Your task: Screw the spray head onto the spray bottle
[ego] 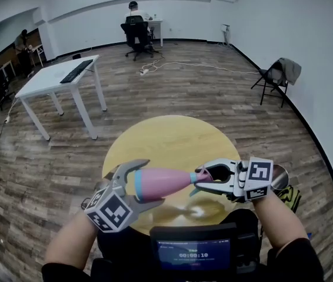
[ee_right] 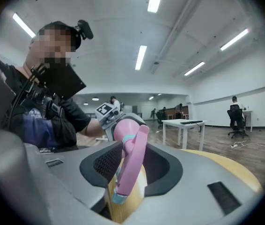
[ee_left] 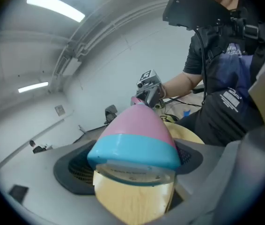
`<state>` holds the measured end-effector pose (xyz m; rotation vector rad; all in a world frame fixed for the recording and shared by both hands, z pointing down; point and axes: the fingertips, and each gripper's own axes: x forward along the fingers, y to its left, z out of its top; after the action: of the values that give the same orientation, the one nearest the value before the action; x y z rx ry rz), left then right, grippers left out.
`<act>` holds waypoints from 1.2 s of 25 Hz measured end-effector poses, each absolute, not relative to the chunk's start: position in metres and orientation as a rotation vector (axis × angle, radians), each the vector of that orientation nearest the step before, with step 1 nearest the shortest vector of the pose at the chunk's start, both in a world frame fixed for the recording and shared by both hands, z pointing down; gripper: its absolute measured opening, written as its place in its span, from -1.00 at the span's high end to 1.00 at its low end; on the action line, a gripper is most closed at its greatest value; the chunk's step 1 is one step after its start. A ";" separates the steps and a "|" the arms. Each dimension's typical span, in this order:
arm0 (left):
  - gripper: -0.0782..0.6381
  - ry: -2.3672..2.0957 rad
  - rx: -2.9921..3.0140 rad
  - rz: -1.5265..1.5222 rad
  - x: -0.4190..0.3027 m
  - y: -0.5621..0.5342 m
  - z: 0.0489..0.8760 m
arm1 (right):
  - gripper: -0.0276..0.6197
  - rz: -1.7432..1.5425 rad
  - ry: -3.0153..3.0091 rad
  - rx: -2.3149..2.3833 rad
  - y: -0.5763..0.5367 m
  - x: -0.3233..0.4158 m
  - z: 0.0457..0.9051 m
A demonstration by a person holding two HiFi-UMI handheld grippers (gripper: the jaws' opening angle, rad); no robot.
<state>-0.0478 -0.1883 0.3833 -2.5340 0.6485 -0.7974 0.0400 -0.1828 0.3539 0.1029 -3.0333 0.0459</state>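
Left gripper [ego: 145,184] fingers pinch spray bottle [ego: 166,183] bottom. Right gripper [ego: 203,181] fingers pinch spray head [ee_right: 131,165] at bottle top.

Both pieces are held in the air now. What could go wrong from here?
1. The left gripper holds the spray bottle nearly level by its blue end; the smooth tapering body might slip or turn under twisting.
2. The right gripper holds the spray head at the bottle's neck; if they are not in line, the thread may catch crooked.
3. Both hang above the round table; a dropped piece could roll off.
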 end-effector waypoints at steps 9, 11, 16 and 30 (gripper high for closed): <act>-0.61 0.741 -2.314 -0.744 -0.048 -0.192 0.357 | 0.45 0.231 -3.094 0.179 -0.195 0.038 0.338; -0.61 0.732 -2.296 -0.718 -0.046 -0.190 0.353 | 0.45 0.343 -3.106 0.127 -0.195 0.039 0.337; -0.61 0.732 -2.217 -0.685 -0.045 -0.191 0.350 | 0.47 0.569 -3.127 -0.030 -0.191 0.041 0.336; -0.60 0.556 -2.679 -0.800 -0.039 -0.188 0.389 | 0.52 0.013 -3.058 0.153 -0.179 0.035 0.343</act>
<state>-0.0387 -0.1878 0.3894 -2.6788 0.5558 -0.8003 0.0354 -0.1790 0.3430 0.1530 -3.0578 0.0127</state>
